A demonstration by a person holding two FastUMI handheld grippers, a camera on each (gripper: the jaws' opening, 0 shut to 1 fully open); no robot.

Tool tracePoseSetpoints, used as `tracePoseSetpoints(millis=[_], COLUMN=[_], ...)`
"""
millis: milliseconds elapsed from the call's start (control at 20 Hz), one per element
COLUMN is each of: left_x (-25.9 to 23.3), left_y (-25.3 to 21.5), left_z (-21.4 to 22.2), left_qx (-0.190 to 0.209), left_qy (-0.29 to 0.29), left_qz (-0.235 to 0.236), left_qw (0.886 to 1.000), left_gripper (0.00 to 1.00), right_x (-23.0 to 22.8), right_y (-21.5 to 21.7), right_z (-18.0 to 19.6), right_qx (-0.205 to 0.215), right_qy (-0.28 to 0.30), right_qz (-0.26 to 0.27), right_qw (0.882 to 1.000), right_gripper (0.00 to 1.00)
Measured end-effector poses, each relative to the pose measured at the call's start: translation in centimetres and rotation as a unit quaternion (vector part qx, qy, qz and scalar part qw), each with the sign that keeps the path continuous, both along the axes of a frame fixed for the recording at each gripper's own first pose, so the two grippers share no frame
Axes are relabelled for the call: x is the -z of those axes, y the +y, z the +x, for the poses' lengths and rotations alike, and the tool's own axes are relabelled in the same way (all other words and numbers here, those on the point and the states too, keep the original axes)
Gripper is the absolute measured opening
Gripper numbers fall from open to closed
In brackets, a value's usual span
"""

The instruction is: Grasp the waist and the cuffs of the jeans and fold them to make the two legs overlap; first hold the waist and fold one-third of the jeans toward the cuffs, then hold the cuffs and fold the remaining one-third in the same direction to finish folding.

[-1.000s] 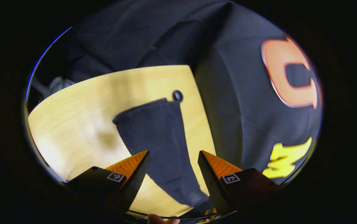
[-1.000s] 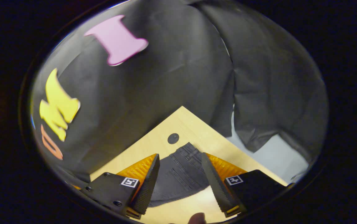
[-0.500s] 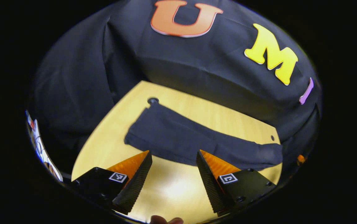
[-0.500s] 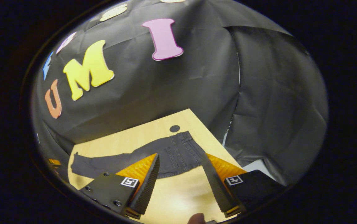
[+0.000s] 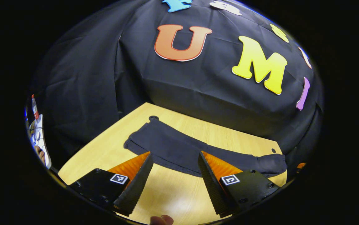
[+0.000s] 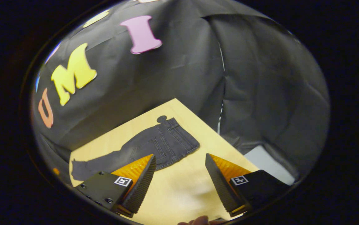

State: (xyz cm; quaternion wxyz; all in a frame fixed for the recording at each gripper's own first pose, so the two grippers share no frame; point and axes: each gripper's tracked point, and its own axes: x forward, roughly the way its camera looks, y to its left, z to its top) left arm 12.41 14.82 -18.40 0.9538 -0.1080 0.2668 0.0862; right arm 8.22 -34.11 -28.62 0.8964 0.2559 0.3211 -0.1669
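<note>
Dark grey jeans lie flat along the far half of a light wooden table, legs laid one over the other. In the left gripper view the cuff end is at the left and the far end at the right. In the right gripper view the waist points right and the legs run left. My left gripper hangs open above the table, short of the jeans' near edge. My right gripper is open too, above bare table just right of the waist. Neither touches the cloth.
The table has a round hole near the cuffs and another hole by the waist. Black cloth walls close the back and sides. A light floor patch lies beyond the table's right edge.
Both views have swung from close over the jeans to a higher, farther look at the whole garment. The right gripper has shifted right of the waist. Both stay open.
</note>
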Motion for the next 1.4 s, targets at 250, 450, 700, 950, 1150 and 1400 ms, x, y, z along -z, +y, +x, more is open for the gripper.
tracePoseSetpoints(millis=[250, 450, 700, 950, 1150, 1400], left_x=[-0.7, -0.3, 0.7, 1.4, 1.9, 1.6], left_y=[0.4, 0.3, -0.1, 0.1, 0.4, 1.1], left_z=[0.5, 0.1, -0.1, -0.2, -0.5, -1.5], left_qx=[0.002, -0.014, -0.027, -0.039, -0.056, -0.081], left_qy=[-0.033, -0.016, 0.003, 0.018, 0.025, 0.033], left_qz=[0.038, 0.039, 0.029, 0.021, 0.012, 0.011], left_qw=[0.999, 0.999, 0.999, 0.999, 0.998, 0.996], left_gripper=[0.93, 0.93, 0.93, 0.93, 0.93, 0.93], right_x=[5.9, 8.5, 10.1, 10.6, 11.3, 11.5], right_y=[-2.5, -3.4, -3.5, -3.3, -3.1, -3.6], right_z=[2.5, 6.0, 9.4, 11.6, 12.2, 12.8], right_qx=[0.06, 0.088, 0.12, 0.12, 0.109, 0.104], right_qy=[0.013, 0.018, 0.015, 0.02, 0.031, 0.015], right_qz=[0.135, 0.187, 0.238, 0.237, 0.208, 0.202], right_qw=[0.989, 0.978, 0.964, 0.964, 0.971, 0.974], right_gripper=[0.98, 0.98, 0.98, 0.97, 0.64, 0.39])
